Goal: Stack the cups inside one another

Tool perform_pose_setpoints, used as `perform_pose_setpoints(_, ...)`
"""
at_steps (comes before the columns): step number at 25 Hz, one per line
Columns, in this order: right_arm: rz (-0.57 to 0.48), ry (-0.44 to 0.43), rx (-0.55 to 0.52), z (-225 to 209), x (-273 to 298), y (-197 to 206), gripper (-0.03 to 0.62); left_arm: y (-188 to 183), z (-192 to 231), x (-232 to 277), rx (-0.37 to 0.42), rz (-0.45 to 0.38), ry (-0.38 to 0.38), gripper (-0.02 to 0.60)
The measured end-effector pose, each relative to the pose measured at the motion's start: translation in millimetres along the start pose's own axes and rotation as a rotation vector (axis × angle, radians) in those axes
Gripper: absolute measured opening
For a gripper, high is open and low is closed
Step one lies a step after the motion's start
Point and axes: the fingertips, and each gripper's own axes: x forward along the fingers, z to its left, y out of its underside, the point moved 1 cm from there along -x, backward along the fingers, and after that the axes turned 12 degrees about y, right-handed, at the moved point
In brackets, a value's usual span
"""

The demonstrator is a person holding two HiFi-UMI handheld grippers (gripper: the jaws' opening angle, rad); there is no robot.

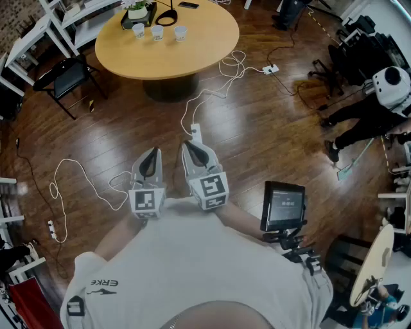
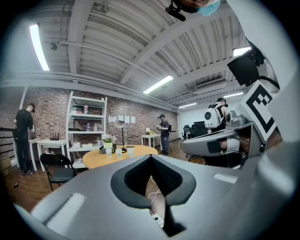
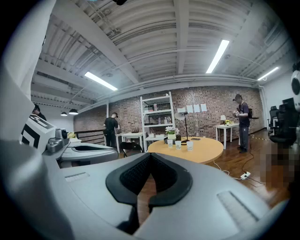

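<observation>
Three white paper cups (image 1: 157, 32) stand apart in a row on the far side of the round wooden table (image 1: 192, 51), well ahead of me. The left gripper view shows the cups (image 2: 118, 152) small beyond its jaws, and so does the right gripper view (image 3: 178, 144). My left gripper (image 1: 153, 153) and right gripper (image 1: 191, 146) are held side by side close to my body, over the wooden floor and far short of the table. Both point forward, nearly level. Each has its jaws shut with nothing between them.
A potted plant in a black tray (image 1: 138, 13) sits behind the cups. White cables (image 1: 221, 80) and a power strip (image 1: 196, 133) trail over the floor between me and the table. A black chair (image 1: 64, 77) stands left of the table, a monitor on a stand (image 1: 282, 205) at my right. A person (image 1: 372, 109) is at the far right.
</observation>
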Motion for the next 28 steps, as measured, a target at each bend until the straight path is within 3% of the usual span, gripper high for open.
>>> perform_pose_setpoints(10, -0.023, -0.072, 0.037, -41, -8, -8, 0.014, -5, -41, 22, 0.027, 0.009, -0.079, 0.002)
perform_pose_setpoints(16, -0.034, -0.098, 0.047, -40, 4, -13, 0.014, -5, -27, 29, 0.072, 0.006, -0.109, 0.002)
perform_pose_setpoints(20, -0.028, -0.093, 0.039, -42, 15, -14, 0.014, -12, -20, 39, 0.011, 0.013, -0.113, 0.002)
perform_pose_setpoints(26, -0.016, -0.057, 0.025, -43, 48, -12, 0.014, -4, 12, 66, 0.036, -0.015, -0.073, 0.002)
perform_pose_setpoints(28, -0.006, -0.034, 0.017, -47, 62, -9, 0.014, -2, 21, 77, 0.004, 0.002, -0.048, 0.002)
